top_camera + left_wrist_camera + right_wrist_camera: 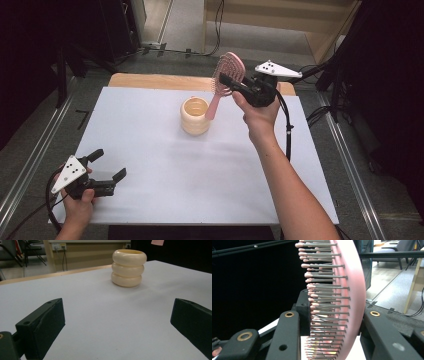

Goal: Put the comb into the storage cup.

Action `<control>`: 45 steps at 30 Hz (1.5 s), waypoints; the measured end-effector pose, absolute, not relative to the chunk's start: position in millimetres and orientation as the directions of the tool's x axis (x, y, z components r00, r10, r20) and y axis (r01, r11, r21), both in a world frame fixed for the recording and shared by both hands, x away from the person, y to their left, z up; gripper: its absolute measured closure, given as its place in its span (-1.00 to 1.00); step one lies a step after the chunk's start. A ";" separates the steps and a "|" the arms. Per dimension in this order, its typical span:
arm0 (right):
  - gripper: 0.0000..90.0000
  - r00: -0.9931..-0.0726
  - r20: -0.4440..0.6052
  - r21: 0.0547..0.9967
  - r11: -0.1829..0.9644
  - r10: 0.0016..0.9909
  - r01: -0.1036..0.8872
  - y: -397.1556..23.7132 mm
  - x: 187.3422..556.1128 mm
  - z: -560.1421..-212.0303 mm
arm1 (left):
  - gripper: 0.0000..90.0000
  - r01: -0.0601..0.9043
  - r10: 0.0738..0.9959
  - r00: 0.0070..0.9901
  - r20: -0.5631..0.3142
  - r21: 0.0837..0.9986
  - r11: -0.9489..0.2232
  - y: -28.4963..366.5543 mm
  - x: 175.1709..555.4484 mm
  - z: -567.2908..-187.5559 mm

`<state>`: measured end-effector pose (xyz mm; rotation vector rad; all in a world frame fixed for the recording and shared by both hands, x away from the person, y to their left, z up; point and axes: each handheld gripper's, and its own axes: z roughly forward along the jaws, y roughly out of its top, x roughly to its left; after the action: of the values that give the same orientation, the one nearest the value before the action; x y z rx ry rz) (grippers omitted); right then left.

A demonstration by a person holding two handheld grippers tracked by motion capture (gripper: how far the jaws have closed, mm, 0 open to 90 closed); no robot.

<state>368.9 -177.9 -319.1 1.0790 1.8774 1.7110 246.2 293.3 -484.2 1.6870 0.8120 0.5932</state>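
White board (pixel 165 200) covers the table, with a cream cup (pixel 195 115) standing upright near its far middle. Just right of the cup, the right gripper (pixel 227 82) clamps the head of a pink brush (pixel 229 75), held up off the board, its handle slanting down toward the cup's rim. Well left of the cup, at the near edge, the left gripper (pixel 109 164) rests with jaws wide apart around nothing.

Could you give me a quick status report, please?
Right hand-held gripper shut on hairbrush, above cup. Left hand-held gripper open, idle. Nothing in the way.
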 end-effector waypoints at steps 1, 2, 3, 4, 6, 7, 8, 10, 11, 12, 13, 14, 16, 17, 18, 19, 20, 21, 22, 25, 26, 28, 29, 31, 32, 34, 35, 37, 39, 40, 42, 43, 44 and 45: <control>0.36 -0.633 0.214 0.959 -0.036 0.744 0.282 -177.9 368.9 -319.1 | -1.00 0.212 0.770 0.637 -0.023 0.966 -0.147 293.2 246.2 -484.2; 0.36 -0.633 0.213 0.959 -0.036 0.745 0.281 -177.5 369.6 -319.2 | -1.00 0.211 0.770 0.638 -0.022 0.966 -0.147 293.1 246.2 -484.2; 0.36 -0.631 0.212 0.959 -0.035 0.746 0.281 -176.8 371.1 -319.6 | -1.00 0.210 0.770 0.638 -0.021 0.966 -0.148 293.1 246.2 -484.2; 0.36 -0.631 0.212 0.958 -0.032 0.747 0.284 -176.4 372.1 -319.9 | -1.00 0.211 0.769 0.638 -0.021 0.966 -0.148 293.2 246.1 -484.2; 0.36 -0.627 0.216 0.957 -0.035 0.748 0.287 -174.9 373.7 -320.2 | -1.00 0.211 0.770 0.638 -0.021 0.966 -0.149 293.2 246.1 -484.1; 0.36 -0.627 0.209 0.959 -0.034 0.751 0.280 -174.5 374.6 -320.3 | -1.00 0.210 0.770 0.638 -0.021 0.966 -0.148 293.2 246.2 -484.1; 0.36 -0.626 0.210 0.959 -0.034 0.751 0.280 -173.9 375.4 -320.1 | -1.00 0.210 0.770 0.638 -0.021 0.966 -0.148 293.1 246.2 -484.2; 0.36 -0.625 0.212 0.959 -0.036 0.751 0.281 -172.5 376.3 -319.5 | -1.00 0.210 0.770 0.638 -0.019 0.966 -0.149 293.0 246.2 -484.2; 0.36 -0.627 0.207 0.961 -0.035 0.751 0.275 -171.9 377.5 -319.3 | -1.00 0.210 0.770 0.638 -0.020 0.966 -0.149 292.9 246.1 -484.2; 0.36 -0.627 0.210 0.960 -0.036 0.750 0.279 -171.3 377.8 -318.8 | -1.00 0.209 0.769 0.639 -0.020 0.967 -0.148 292.9 246.2 -484.3; 0.36 -0.628 0.207 0.961 -0.035 0.751 0.275 -170.5 378.7 -318.4 | -1.00 0.210 0.769 0.638 -0.019 0.966 -0.150 292.9 246.1 -484.2; 0.36 -0.628 0.205 0.961 -0.034 0.751 0.274 -169.8 379.1 -318.0 | -1.00 0.210 0.770 0.638 -0.018 0.966 -0.152 292.9 246.0 -484.2; 0.36 -0.630 0.201 0.962 -0.030 0.750 0.272 -168.2 380.5 -317.2 | -1.00 0.209 0.770 0.638 -0.018 0.966 -0.151 292.8 245.9 -484.2; 0.36 -0.631 0.199 0.963 -0.029 0.750 0.268 -167.6 381.3 -317.0 | -1.00 0.208 0.770 0.638 -0.017 0.966 -0.151 292.7 245.9 -484.2; 0.36 -0.631 0.199 0.963 -0.028 0.750 0.269 -166.7 382.2 -316.7 | -1.00 0.208 0.770 0.638 -0.016 0.966 -0.152 292.8 245.9 -484.2; 0.36 -0.630 0.200 0.962 -0.028 0.750 0.272 -166.0 383.0 -316.6 | -1.00 0.208 0.768 0.640 -0.016 0.966 -0.153 292.9 245.8 -484.1; 0.36 -0.630 0.200 0.962 -0.029 0.751 0.271 -165.4 383.8 -316.6 | -1.00 0.206 0.768 0.641 -0.015 0.966 -0.153 292.9 245.8 -484.2; 0.36 -0.630 0.197 0.963 -0.028 0.751 0.268 -164.6 385.1 -316.8 | -1.00 0.207 0.767 0.641 -0.015 0.966 -0.154 292.9 245.8 -484.2; 0.36 -0.630 0.197 0.963 -0.029 0.751 0.267 -163.6 386.2 -316.8 | -1.00 0.206 0.768 0.641 -0.015 0.966 -0.153 292.8 245.7 -484.2; 0.36 -0.631 0.195 0.964 -0.027 0.751 0.265 -161.1 389.0 -317.0 | -1.00 0.206 0.767 0.641 -0.015 0.966 -0.153 292.8 245.7 -484.2; 0.36 -0.632 0.190 0.964 -0.023 0.751 0.264 -160.2 390.0 -317.0 | -1.00 0.206 0.767 0.641 -0.014 0.966 -0.154 292.8 245.7 -484.3; 0.36 -0.630 0.193 0.963 -0.023 0.752 0.267 -158.3 391.5 -317.1 | -1.00 0.206 0.767 0.642 -0.015 0.966 -0.154 292.8 245.7 -484.2; 0.36 -0.632 0.188 0.965 -0.021 0.752 0.263 -157.9 392.5 -317.2 | -1.00 0.207 0.767 0.641 -0.013 0.966 -0.156 292.9 245.5 -484.2; 0.36 -0.632 0.187 0.965 -0.022 0.752 0.260 -156.2 394.3 -317.6 | -1.00 0.206 0.767 0.642 -0.013 0.966 -0.156 292.7 245.4 -484.2; 0.36 -0.632 0.185 0.966 -0.022 0.752 0.257 -155.4 395.0 -317.9 | -1.00 0.206 0.767 0.641 -0.013 0.966 -0.156 292.6 245.4 -484.2; 0.36 -0.633 0.185 0.966 -0.020 0.751 0.258 -153.6 396.4 -318.6 | -1.00 0.205 0.766 0.642 -0.012 0.966 -0.157 292.5 245.4 -484.2; 0.36 -0.635 0.180 0.967 -0.018 0.751 0.253 -152.7 397.3 -319.2 | -1.00 0.206 0.767 0.641 -0.013 0.966 -0.156 292.5 245.3 -484.2; 0.36 -0.633 0.183 0.966 -0.017 0.752 0.259 -150.9 398.6 -320.3 | -1.00 0.206 0.766 0.642 -0.012 0.966 -0.157 292.6 245.3 -484.2; 0.36 -0.632 0.180 0.966 -0.014 0.754 0.258 -149.4 400.2 -321.8 | -1.00 0.205 0.766 0.643 -0.012 0.966 -0.157 292.5 245.3 -484.3; 0.36 -0.631 0.182 0.965 -0.013 0.754 0.262 -148.7 400.9 -322.6 | -1.00 0.205 0.766 0.643 -0.012 0.966 -0.157 292.4 245.2 -484.3; 0.36 -0.632 0.179 0.966 -0.011 0.754 0.260 -147.8 402.6 -324.2 | -1.00 0.204 0.765 0.644 -0.011 0.966 -0.158 292.4 245.2 -484.3; 0.36 -0.630 0.182 0.964 -0.012 0.755 0.264 -147.3 402.9 -324.8 | -1.00 0.205 0.765 0.644 -0.011 0.966 -0.158 292.5 245.2 -484.3; 0.36 -0.630 0.179 0.965 -0.009 0.755 0.263 -147.3 403.7 -325.5 | -1.00 0.204 0.765 0.644 -0.011 0.966 -0.158 292.5 245.1 -484.2; 0.36 -0.631 0.179 0.966 -0.012 0.755 0.260 -146.9 404.6 -326.4 | -1.00 0.205 0.765 0.644 -0.011 0.966 -0.158 292.5 245.2 -484.2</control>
<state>404.6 -146.9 -326.4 1.0524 1.8735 1.6808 245.2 292.5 -484.2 1.6958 0.7982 0.5975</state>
